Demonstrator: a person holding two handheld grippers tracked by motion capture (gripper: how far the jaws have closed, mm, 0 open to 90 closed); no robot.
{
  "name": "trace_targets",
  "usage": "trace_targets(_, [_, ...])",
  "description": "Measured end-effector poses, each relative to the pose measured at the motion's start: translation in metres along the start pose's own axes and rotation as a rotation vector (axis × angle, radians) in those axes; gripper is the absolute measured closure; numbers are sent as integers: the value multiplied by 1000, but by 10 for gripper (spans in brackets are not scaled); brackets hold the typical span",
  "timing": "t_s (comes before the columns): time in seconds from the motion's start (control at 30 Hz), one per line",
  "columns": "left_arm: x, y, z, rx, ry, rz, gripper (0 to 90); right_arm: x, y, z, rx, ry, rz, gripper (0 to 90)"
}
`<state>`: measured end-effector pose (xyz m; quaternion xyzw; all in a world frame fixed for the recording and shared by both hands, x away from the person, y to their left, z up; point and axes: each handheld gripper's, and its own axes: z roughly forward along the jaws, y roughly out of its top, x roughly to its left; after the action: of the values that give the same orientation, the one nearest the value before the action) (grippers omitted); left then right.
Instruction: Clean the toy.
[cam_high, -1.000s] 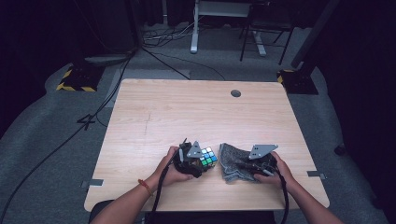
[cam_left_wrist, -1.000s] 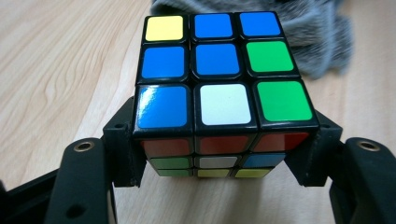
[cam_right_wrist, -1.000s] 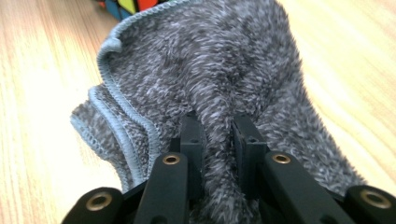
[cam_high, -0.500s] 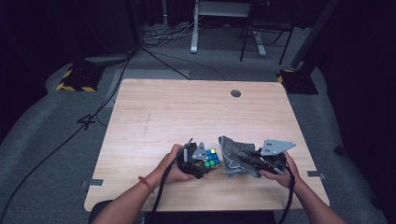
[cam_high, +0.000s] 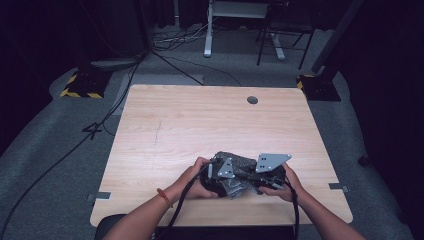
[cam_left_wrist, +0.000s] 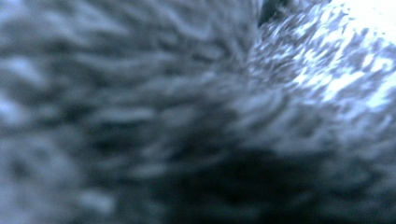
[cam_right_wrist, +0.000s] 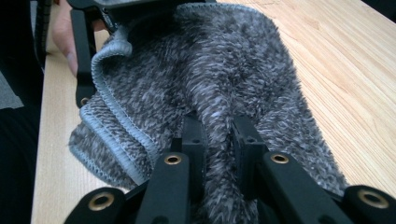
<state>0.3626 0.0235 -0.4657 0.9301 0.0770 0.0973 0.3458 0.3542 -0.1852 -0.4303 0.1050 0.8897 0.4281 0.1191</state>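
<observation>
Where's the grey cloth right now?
High view: the grey cloth sits bunched at the table's near edge, between the left gripper and the right gripper.

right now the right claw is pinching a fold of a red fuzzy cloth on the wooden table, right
Not quite: the cloth is grey, not red. The right gripper view shows the right claw pinching a fold of it on the wooden table.

High view above table (cam_high: 165, 120) near edge, gripper views pressed close, all sharing grey cloth (cam_right_wrist: 210, 84)
</observation>
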Motion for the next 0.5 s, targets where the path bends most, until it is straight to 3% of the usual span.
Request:
trace_targets(0.1, [0,-2,-3,5,6,4,339,0,-2,2,10,-15,-7,789])
trace_targets(0.23, [1,-5,-6,0,5,-5,339,-4,-11,0,13,-29,17,790])
trace_targets(0.4, [4,-8,-15,-39,10,-24,339,-11,-25,-5,14,-48,64,791])
trace_targets(0.5, [1,-5,-14,-28,22,-12,339,-6,-27,-7,0,-71,37,792])
